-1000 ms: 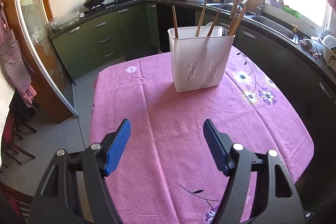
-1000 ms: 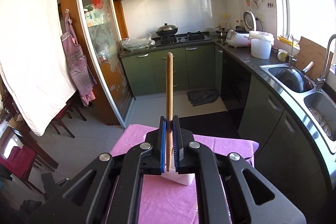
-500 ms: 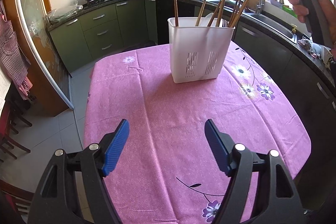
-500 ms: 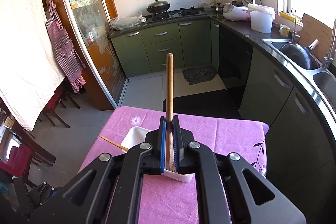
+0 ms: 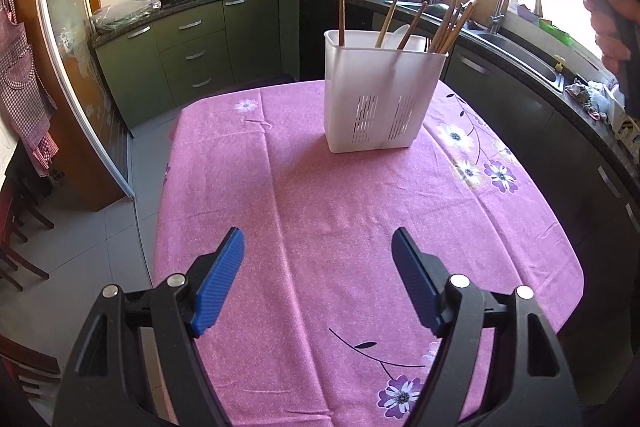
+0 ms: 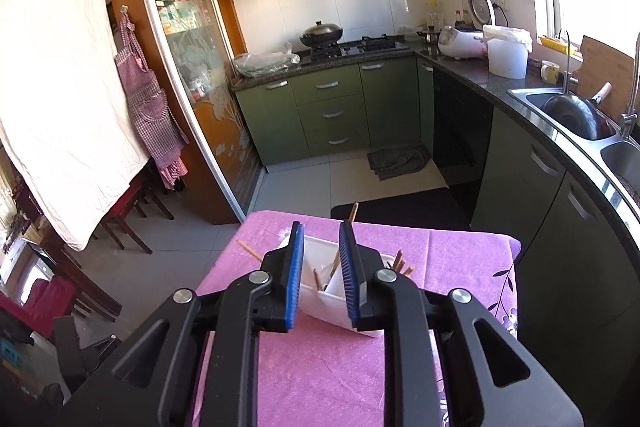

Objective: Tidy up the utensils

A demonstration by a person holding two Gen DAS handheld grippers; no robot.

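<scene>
Gone from between the blue pads of the right gripper [image 6: 322, 275]: the long brown wooden stick pinched there a moment ago, now apparently dropped among the other wooden chopsticks [image 5: 450, 23] standing in the white slotted plastic utensil holder [image 5: 382, 95]. Jaws of that gripper opening, parted to a narrow gap, nothing between them, hovering just above the holder's rim [image 6: 320, 241] in its own view; seen from the left wrist view as a dark shape high in the top right corner, gripped by a person's hand [image 5: 612, 35]. Left gripper [image 5: 318, 281] low over the near end of the pink floral tablecloth [image 5: 320, 195], jaws opening too, spread wide, empty, well apart from the holder. Holder upright toward the far end of the table, several sticks leaning out of its compartments, one more stick upright at its left corner. No loose utensils visible on the cloth in either view. Judged from this: the drop looks complete, and the sorting appears close to finished, unless further utensils lie out of sight.
</scene>
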